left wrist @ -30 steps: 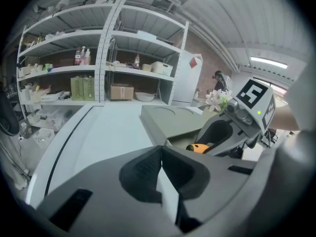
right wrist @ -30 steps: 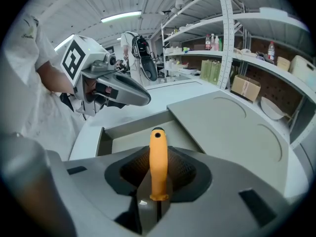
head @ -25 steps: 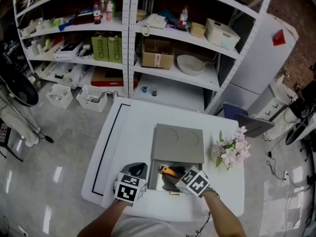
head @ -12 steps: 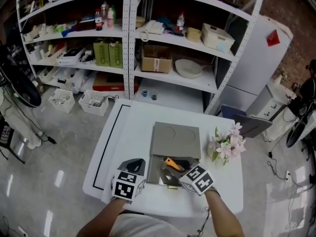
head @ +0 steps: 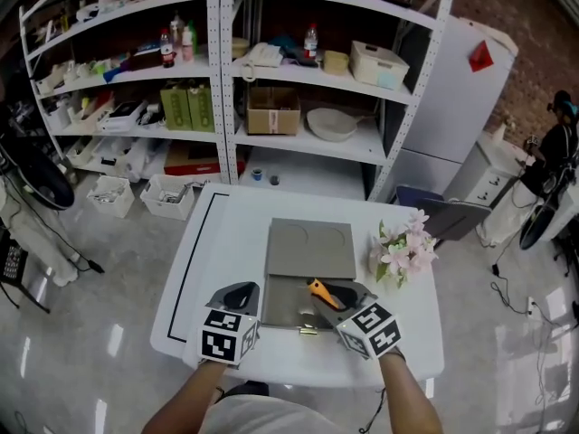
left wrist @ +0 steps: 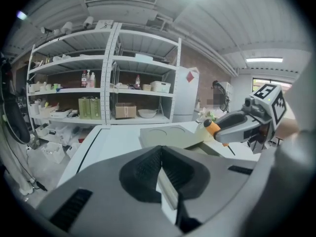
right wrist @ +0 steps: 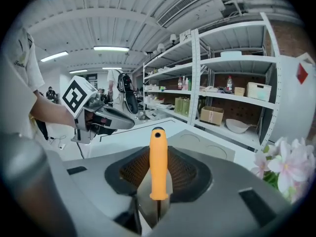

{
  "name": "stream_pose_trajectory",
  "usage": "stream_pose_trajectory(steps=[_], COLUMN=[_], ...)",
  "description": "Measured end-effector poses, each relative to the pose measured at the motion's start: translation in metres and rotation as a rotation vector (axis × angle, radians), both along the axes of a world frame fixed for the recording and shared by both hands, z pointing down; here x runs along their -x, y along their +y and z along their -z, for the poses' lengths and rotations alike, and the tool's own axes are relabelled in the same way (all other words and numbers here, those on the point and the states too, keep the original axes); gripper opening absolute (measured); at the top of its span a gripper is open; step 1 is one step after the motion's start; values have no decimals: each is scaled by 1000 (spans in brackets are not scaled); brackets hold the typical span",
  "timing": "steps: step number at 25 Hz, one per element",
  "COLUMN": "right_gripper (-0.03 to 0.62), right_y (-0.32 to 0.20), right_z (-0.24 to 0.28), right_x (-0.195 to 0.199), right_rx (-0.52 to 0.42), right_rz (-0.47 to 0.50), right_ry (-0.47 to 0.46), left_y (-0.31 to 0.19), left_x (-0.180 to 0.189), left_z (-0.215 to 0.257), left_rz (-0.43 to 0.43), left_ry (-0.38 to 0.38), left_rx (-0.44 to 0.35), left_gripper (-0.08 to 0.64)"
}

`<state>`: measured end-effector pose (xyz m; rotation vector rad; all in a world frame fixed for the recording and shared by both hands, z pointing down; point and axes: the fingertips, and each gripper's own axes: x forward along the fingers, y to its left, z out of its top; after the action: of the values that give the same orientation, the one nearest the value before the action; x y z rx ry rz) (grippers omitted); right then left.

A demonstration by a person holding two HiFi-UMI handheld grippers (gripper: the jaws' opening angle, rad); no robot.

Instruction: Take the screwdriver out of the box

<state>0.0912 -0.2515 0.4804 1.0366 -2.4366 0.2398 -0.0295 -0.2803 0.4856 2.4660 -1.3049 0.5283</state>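
Pinching the screwdriver (right wrist: 158,162) by its orange handle, the right gripper (head: 336,304) has it lined up along its jaws, handle end pointing away from the person, thin shaft running back between the pads. Left gripper (left wrist: 163,177) hangs just beside it, jaws pressed together, empty. Screwdriver sits above the open grey box (head: 285,310), apparently clear of the rim. Box rests on the white tabletop (head: 226,242). Next move likely just carries it sideways off the box.
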Motion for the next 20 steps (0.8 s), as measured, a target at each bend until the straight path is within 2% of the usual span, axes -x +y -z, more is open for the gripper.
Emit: stream_pose_trajectory(steps=[13, 20], right_gripper=[117, 115], right_y=[41, 61], right_z=[31, 38], right_x=[-45, -59], right_rx=[-77, -105], right_rz=[-153, -239], right_ry=[-97, -184], left_y=[39, 57], left_x=[-25, -26], left_z=[21, 22], left_rz=[-7, 9], left_ry=[13, 9], left_rx=[-50, -67], left_gripper=[3, 3])
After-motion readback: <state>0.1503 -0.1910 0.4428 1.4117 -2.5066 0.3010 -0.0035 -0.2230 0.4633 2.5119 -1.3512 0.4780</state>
